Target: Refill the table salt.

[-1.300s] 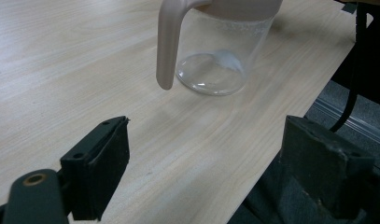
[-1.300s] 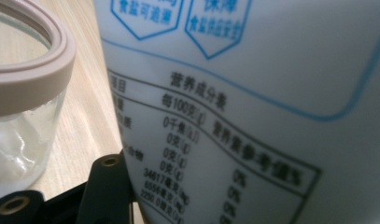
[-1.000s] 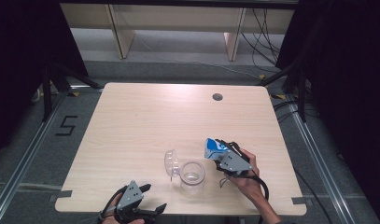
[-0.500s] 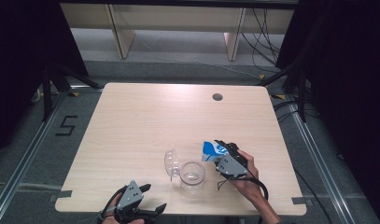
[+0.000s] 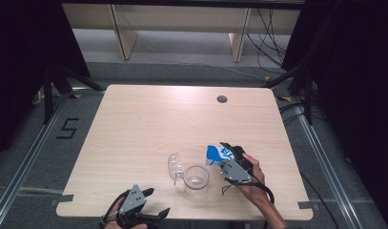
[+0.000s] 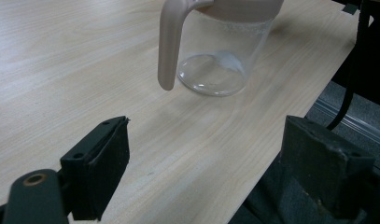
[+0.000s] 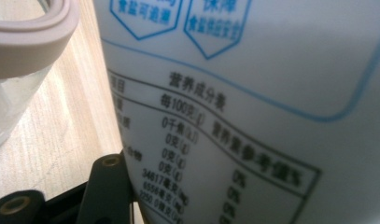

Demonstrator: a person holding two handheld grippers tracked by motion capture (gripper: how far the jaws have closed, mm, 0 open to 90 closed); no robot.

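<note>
I see a dim room with black curtains at both sides, a grey floor (image 5: 134,57) and pale shelving at the back. In the middle stands a light wooden table (image 5: 158,124) with a round cable hole (image 5: 222,99). Near its front edge sits a clear plastic jar (image 5: 196,180), its hinged lid (image 5: 174,166) open. Just right of it, my right gripper (image 5: 228,153) clamps a blue-and-white salt bag (image 5: 214,155). My left gripper (image 5: 153,202) waits with jaws spread, holding nothing, at the table's front edge.
</note>
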